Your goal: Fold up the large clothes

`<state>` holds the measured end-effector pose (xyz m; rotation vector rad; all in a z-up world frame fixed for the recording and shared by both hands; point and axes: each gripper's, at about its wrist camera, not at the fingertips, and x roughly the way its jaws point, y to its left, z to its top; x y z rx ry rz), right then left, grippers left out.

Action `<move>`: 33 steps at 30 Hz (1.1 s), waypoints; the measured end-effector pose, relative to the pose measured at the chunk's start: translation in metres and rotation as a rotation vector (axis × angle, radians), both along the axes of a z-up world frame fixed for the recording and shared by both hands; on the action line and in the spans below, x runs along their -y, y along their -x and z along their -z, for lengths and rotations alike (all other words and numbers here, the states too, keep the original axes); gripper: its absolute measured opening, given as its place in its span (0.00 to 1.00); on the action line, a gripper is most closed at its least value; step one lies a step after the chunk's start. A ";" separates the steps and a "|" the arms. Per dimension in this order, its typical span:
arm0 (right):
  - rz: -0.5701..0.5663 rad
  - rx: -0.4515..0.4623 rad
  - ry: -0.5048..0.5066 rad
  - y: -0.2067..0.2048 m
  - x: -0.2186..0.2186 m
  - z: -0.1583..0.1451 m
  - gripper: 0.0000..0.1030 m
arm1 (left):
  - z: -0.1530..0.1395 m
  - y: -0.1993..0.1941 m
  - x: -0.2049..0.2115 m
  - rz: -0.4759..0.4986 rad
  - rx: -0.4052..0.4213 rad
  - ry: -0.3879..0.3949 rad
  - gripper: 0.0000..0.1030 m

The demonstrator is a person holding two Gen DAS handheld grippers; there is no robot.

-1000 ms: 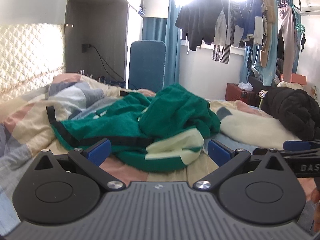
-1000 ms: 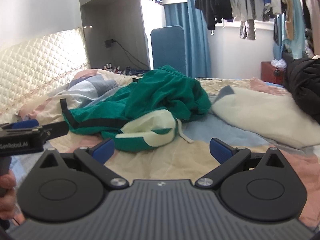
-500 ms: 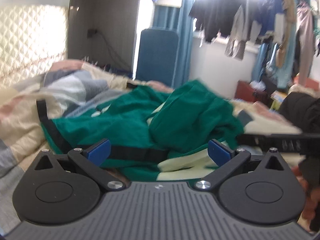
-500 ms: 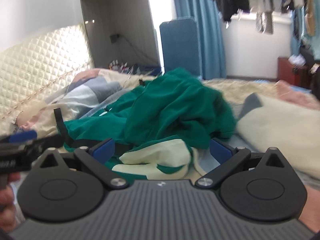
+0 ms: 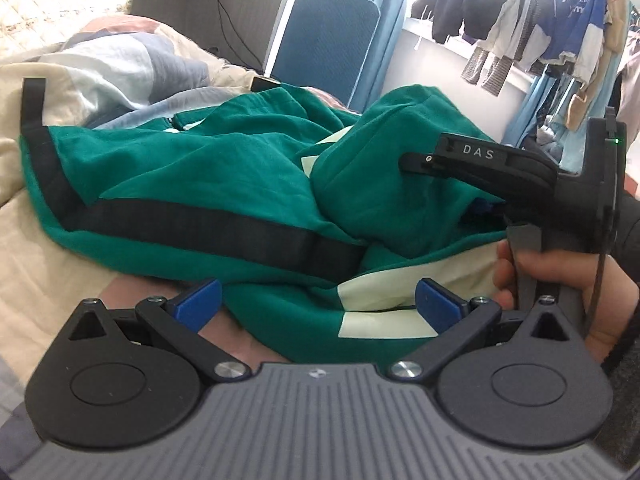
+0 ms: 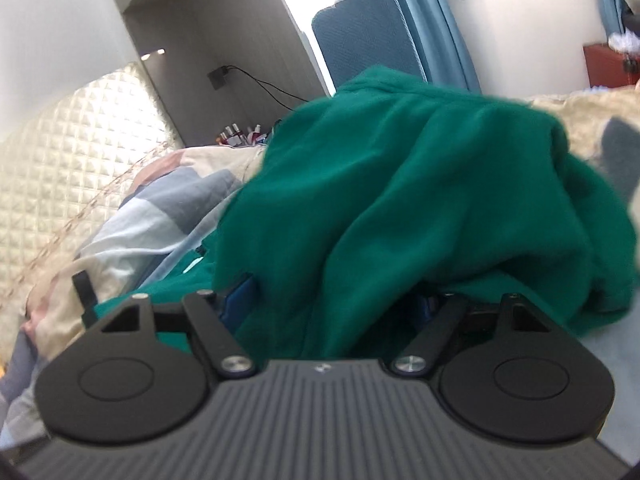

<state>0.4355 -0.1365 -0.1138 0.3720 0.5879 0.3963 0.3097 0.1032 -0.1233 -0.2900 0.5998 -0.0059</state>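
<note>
Both grippers point down at a shallow slant toward a crumpled green garment (image 5: 208,184) that lies in a heap on the bed (image 5: 36,264). It has a black stripe and pale cream panels.

The left gripper (image 5: 316,304) hovers low over the near edge of the heap. Its jaws stand wide open, a blue pad at each side, with the green and cream hem lying between them; the pads do not press on the cloth.

The right gripper (image 6: 332,300) is pushed into the raised fold of the garment. Its jaws have just been closing and now stand partly open, with a thick bunch of green cloth between them. The cloth drapes over the right pad and hides it, so I cannot tell whether the pads already pinch the fabric. In the left wrist view this gripper reaches in from the right, and the person's right hand (image 5: 560,280) wraps around its handle, fingers curled.

A patchwork quilt (image 6: 160,216) covers the bed beside the garment.
</note>
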 end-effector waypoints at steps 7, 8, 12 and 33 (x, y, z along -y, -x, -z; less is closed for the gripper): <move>0.032 0.078 -0.013 0.034 0.016 -0.045 0.11 | 0.000 0.002 -0.027 -0.053 0.013 0.114 1.00; 0.030 0.103 -0.007 0.043 0.018 -0.054 0.11 | -0.002 0.005 -0.030 -0.061 0.016 0.127 1.00; 0.026 0.180 0.012 0.094 0.027 -0.102 0.09 | -0.015 0.029 -0.042 -0.087 0.056 0.151 1.00; -0.060 0.252 0.158 0.371 0.062 -0.176 0.08 | -0.078 0.164 -0.035 0.001 0.100 0.419 1.00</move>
